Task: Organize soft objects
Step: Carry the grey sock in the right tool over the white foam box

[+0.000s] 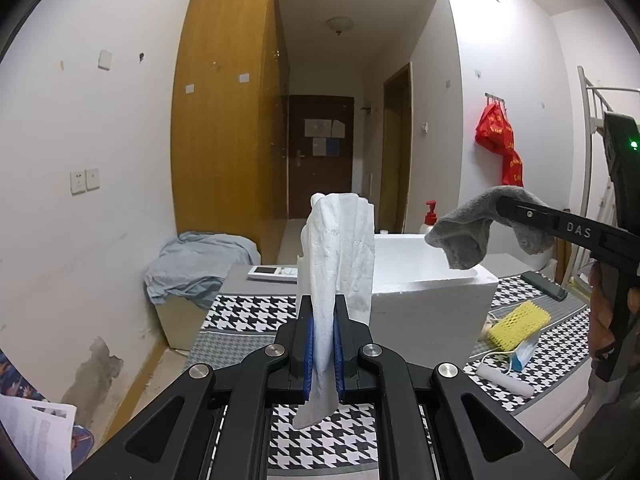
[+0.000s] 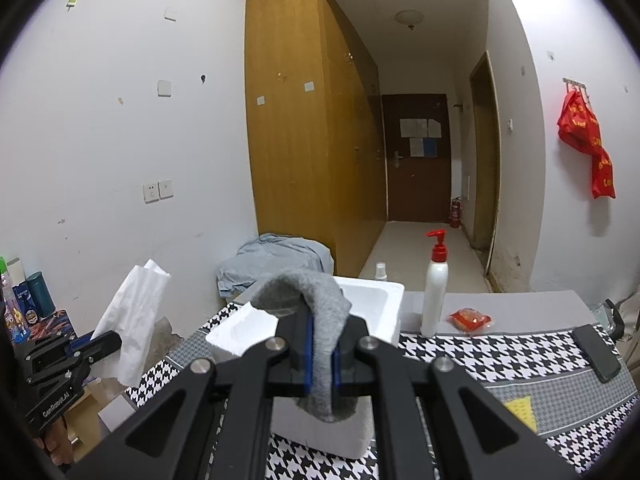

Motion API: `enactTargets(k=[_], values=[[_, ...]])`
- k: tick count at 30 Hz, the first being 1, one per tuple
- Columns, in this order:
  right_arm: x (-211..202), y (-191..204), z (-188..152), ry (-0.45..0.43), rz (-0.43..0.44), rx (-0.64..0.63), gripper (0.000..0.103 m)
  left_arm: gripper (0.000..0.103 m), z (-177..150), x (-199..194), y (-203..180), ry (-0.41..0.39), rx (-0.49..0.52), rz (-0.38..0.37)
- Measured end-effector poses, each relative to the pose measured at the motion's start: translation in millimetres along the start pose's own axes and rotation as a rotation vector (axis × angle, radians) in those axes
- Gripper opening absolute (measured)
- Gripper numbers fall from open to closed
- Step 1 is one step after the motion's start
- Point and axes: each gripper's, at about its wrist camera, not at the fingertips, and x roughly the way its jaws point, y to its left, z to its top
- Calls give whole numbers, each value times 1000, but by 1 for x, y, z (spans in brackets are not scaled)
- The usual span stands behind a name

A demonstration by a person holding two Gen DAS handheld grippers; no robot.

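Observation:
My left gripper (image 1: 322, 334) is shut on a white cloth (image 1: 340, 252) that stands up between the blue pads and hangs out below them. It is held just short of the near wall of a white foam box (image 1: 432, 292) on the houndstooth table. My right gripper (image 2: 321, 354) is shut on a grey sock (image 2: 316, 304) that drapes over its fingers, just above and in front of the same foam box (image 2: 380, 304). In the left wrist view the grey sock (image 1: 464, 236) hangs from the right gripper (image 1: 506, 208) over the box's right side. The white cloth (image 2: 132, 320) shows at the left of the right wrist view, held by the left gripper (image 2: 114, 340).
On the table lie a yellow foam net (image 1: 518, 326), a white roller (image 1: 504, 380), a black phone (image 2: 596, 354), a red-capped pump bottle (image 2: 436, 288), a red packet (image 2: 470, 318) and a remote (image 1: 272, 272). A blue-grey cloth (image 1: 200, 264) covers a stool by the wardrobe.

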Motion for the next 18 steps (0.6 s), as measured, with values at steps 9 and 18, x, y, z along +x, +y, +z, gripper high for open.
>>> enactTargets(k=[9,18], values=[[32,2,3,52,36,-3,10,9,-2,6,3,11,-11,19],[68,6,-2,131,48,-11,10,9,-4,17,15,28,-40,49]])
